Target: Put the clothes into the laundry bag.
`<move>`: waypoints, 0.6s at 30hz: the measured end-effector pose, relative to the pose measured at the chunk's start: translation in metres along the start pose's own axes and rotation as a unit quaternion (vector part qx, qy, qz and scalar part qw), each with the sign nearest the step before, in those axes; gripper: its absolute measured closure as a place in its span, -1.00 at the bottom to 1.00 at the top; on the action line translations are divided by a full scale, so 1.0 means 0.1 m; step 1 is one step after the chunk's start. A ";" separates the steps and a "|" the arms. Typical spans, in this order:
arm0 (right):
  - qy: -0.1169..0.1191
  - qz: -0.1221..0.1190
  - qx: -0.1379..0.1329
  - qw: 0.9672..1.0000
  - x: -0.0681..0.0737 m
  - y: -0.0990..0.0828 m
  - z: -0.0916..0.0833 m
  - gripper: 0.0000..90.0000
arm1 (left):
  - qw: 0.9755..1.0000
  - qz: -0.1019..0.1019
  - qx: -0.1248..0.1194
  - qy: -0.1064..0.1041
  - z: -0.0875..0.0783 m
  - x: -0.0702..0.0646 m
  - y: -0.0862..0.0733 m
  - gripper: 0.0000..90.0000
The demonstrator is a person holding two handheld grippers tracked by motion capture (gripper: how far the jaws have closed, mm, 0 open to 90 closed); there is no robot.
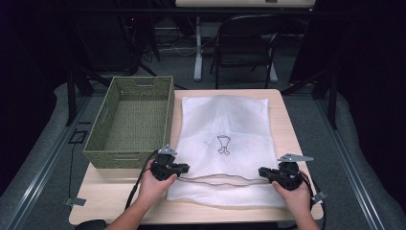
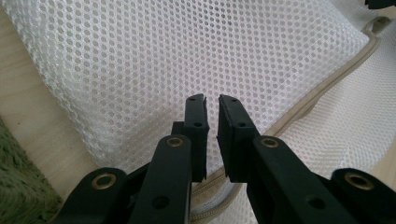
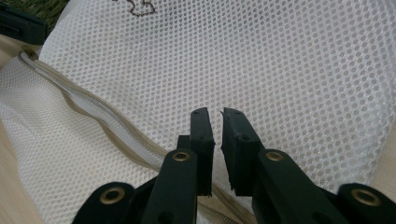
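**Mesh bag flat on the table, both grippers at its near edge**

The white mesh bag (image 1: 225,148) lies flat on the right part of your light wooden table (image 1: 110,196), reaching from the far edge almost to the near one. Its fabric is a fine honeycomb net, with a small dark emblem (image 1: 223,144) stitched near the middle. A beige zipper (image 1: 220,180) runs across the bag close to your side, and it sags in a shallow curve between your two hands.

Your left gripper (image 2: 211,105) sits over the bag's near left corner, jaws parted by a narrow gap with nothing pinched between them. Your right gripper (image 3: 215,116) sits over the near right corner in the same state: a slim gap, the mesh lying beyond the tips, no hold on it.

Just left of the bag stands an olive-green woven basket (image 1: 107,134), its side touching or just beside the bag's edge. Beyond the table you have grey carpet, a black folding chair (image 1: 246,45) and another table's white leg (image 1: 198,45), with dark curtains on either side.
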State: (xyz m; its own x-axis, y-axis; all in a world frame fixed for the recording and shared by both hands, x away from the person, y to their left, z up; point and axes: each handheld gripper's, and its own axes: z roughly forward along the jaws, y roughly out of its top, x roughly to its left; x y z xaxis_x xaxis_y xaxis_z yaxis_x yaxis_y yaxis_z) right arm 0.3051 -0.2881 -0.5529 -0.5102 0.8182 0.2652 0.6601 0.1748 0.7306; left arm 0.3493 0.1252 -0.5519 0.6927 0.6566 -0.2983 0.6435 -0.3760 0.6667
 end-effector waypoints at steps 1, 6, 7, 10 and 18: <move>0.000 -0.001 -0.001 1.000 0.01 0.00 -0.01 0.81 | 1.000 -0.001 -0.003 0.001 -0.01 0.00 0.00 0.82; -0.001 -0.009 -0.014 1.000 0.05 0.02 -0.05 0.76 | 1.000 -0.001 -0.015 -0.004 -0.08 -0.02 0.03 0.74; 0.000 -0.010 -0.017 1.000 0.06 0.03 -0.06 0.75 | 1.000 -0.002 -0.018 -0.004 -0.08 -0.02 0.03 0.72; -0.002 -0.013 -0.026 1.000 0.09 0.04 -0.08 0.70 | 1.000 -0.001 -0.024 -0.010 -0.13 -0.04 0.05 0.65; 0.007 -0.049 -0.033 0.998 0.25 0.08 -0.10 0.53 | 0.999 0.005 -0.031 -0.007 -0.18 -0.07 0.07 0.47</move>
State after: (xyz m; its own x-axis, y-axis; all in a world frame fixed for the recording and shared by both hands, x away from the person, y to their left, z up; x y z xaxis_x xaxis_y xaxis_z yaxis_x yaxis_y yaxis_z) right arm 0.2922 -0.2717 -0.5337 -0.5786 0.7908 0.1997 0.5691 0.2161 0.7933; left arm 0.3434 0.1295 -0.5332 0.7045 0.6429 -0.3006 0.6151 -0.3419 0.7104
